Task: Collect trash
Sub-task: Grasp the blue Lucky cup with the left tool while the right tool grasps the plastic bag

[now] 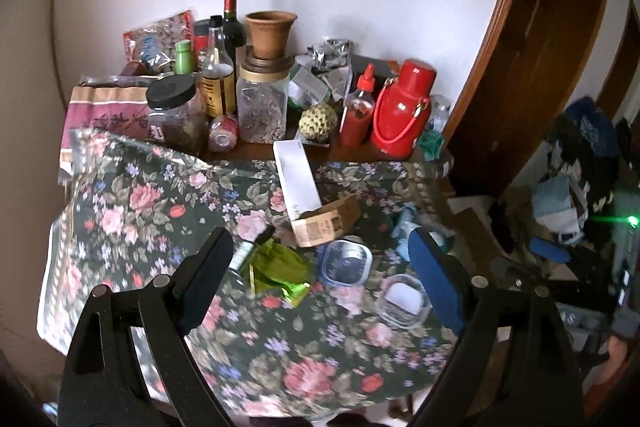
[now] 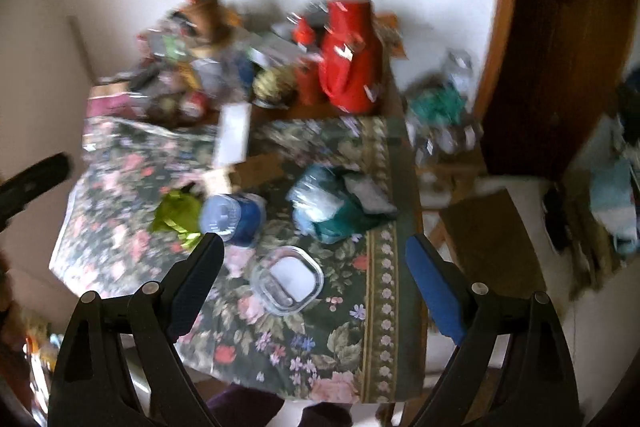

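1. Left gripper (image 1: 322, 267) – black fingers with blue pads spread wide, nothing between them, raised above the table.
2. Right gripper (image 2: 314, 267) – also spread wide and empty, above the near right part of the table; view blurred.
3. Crumpled green foil wrapper (image 1: 280, 273) on the floral tablecloth (image 1: 132, 211), just inside the left gripper's left finger in the left wrist view, not touched. In the right wrist view the same wrapper (image 2: 178, 213) up and left of the right gripper's left fingertip, apart from it.
4. Small dark glass bottle (image 1: 248, 255) lying on its side, touching the wrapper's left edge, partly hidden behind the left finger.
5. Clear blue-rimmed plastic container (image 1: 346, 263) just right of the wrapper, between the left gripper's fingers in the picture.
6. Clear square glass dish with something white inside (image 2: 288, 279) – between the right gripper's fingers in the picture, lying on the cloth.
7. Small brown cardboard box (image 1: 324, 223) beyond the wrapper, long white box (image 1: 298, 179) leaning on it.
8. Crumpled teal and clear plastic bags (image 2: 332, 207) near the cloth's right edge, beyond the glass dish.
9. Red thermos flask (image 1: 402, 111), red sauce bottle (image 1: 358, 111), jars and bottles crowded at the far wall end, well apart from both grippers.
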`<state>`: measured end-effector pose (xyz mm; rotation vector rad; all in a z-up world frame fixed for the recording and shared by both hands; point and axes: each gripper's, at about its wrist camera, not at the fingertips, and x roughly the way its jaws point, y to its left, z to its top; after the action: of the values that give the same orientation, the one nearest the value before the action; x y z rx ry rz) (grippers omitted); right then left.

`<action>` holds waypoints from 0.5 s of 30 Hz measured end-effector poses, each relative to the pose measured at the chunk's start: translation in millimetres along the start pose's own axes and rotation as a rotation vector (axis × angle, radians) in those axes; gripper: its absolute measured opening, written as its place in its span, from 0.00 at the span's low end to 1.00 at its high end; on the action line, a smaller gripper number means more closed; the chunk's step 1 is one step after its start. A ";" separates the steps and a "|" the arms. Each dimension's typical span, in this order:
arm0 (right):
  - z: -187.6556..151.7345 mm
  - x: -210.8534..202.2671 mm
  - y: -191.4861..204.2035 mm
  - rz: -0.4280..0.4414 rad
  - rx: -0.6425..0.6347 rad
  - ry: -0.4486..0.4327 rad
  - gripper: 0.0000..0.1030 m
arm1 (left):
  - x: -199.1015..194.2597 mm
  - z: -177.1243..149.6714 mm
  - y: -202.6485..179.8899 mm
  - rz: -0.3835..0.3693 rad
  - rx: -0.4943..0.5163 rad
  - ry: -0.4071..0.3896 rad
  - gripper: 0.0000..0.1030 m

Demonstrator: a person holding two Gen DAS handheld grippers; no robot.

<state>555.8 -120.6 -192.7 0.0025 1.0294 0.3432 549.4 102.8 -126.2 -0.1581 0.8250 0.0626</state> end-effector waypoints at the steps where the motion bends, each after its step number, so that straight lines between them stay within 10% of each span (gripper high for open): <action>1: 2.9 8.0 -2.4 0.006 0.032 0.013 0.88 | 6.9 3.3 3.6 -0.003 0.014 0.008 0.86; 15: 31.1 120.1 3.6 -0.008 0.028 0.153 0.88 | 121.2 -5.6 23.2 -0.085 0.047 0.256 0.86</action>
<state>636.9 -78.6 -276.7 -0.0024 1.1851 0.3256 624.6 124.0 -221.8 -0.1588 1.0733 -0.0584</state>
